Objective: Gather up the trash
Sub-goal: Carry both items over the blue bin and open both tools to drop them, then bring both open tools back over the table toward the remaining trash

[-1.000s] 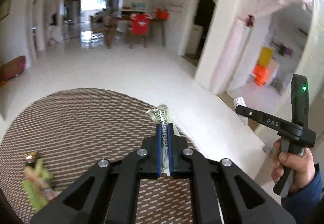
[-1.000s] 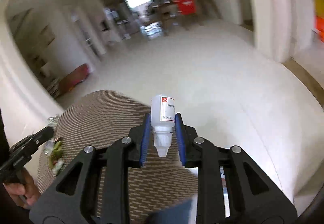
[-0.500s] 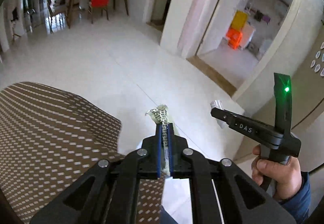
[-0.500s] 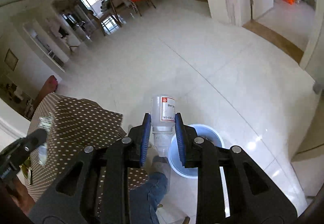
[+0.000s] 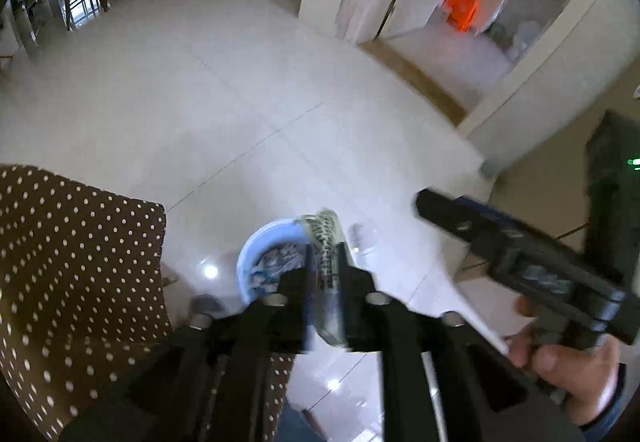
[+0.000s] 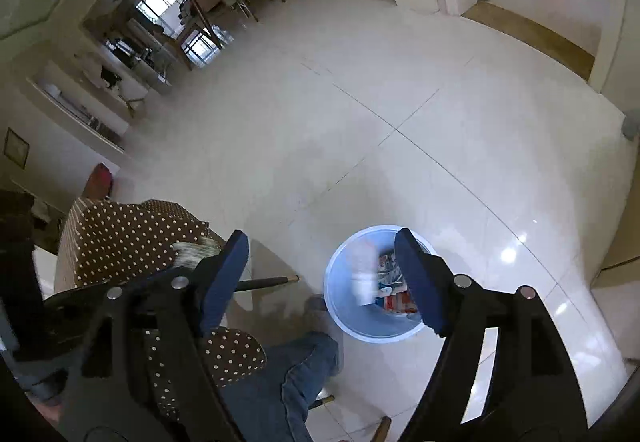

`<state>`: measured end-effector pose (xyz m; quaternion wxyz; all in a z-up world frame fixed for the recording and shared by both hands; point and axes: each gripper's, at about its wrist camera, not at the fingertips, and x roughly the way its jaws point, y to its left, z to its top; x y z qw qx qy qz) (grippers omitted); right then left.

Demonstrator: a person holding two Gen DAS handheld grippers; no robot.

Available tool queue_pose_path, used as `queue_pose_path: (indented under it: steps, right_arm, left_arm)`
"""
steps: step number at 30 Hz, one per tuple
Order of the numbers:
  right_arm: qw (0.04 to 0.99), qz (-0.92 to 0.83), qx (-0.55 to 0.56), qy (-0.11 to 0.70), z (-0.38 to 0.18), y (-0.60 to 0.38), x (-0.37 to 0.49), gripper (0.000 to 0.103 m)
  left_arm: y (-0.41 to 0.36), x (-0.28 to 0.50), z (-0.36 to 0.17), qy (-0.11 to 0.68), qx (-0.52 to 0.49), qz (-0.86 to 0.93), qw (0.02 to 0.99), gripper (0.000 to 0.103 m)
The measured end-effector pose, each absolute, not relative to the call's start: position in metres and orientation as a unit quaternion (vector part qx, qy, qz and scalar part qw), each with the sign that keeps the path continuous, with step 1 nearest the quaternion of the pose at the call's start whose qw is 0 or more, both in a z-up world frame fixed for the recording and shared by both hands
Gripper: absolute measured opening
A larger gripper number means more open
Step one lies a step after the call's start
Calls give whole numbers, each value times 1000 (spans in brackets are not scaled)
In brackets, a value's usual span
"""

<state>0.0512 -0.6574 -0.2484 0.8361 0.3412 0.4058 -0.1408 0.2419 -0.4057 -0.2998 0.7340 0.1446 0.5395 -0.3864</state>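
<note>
Above a pale blue bin (image 6: 374, 284) on the white tiled floor (image 6: 400, 102), just right of the polka-dot desk (image 6: 132, 238), the right hand-held gripper (image 6: 322, 262) stands released, its jaws having just been opening, with nothing between them. A small white bottle (image 6: 363, 274) shows blurred over the bin's mouth, apparently falling among the wrappers inside. The left hand-held gripper (image 5: 326, 278) has likewise just been opening; a crumpled foil wrapper (image 5: 325, 242) sits between its blue pads (image 5: 307, 302), loose rather than pinched as far as the blur allows. Seen from the left, that wrapper hangs at the bin's right rim. Done well, this drop wants the left hand centred over the opening before the jaws part fully, since light foil may flutter wide; a slight shake may free it if it clings.
</note>
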Motion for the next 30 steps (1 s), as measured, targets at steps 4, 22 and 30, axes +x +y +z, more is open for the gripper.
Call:
queue_pose_path:
  steps: [4,22,30]
  right_arm:
    - [836,-150,348,397,-245,-663,43,82]
    - [858,-165,316,371,-191,-627,40,97]
    - [880,-140,291,348,-154,-588,47,97]
  left_arm:
    - [-409,249,-308,546,141,-372,737,83]
    - [-353,215,-222,486,93,-385,779,89]
    - [-307,192,-160,420,89,-377,821,89]
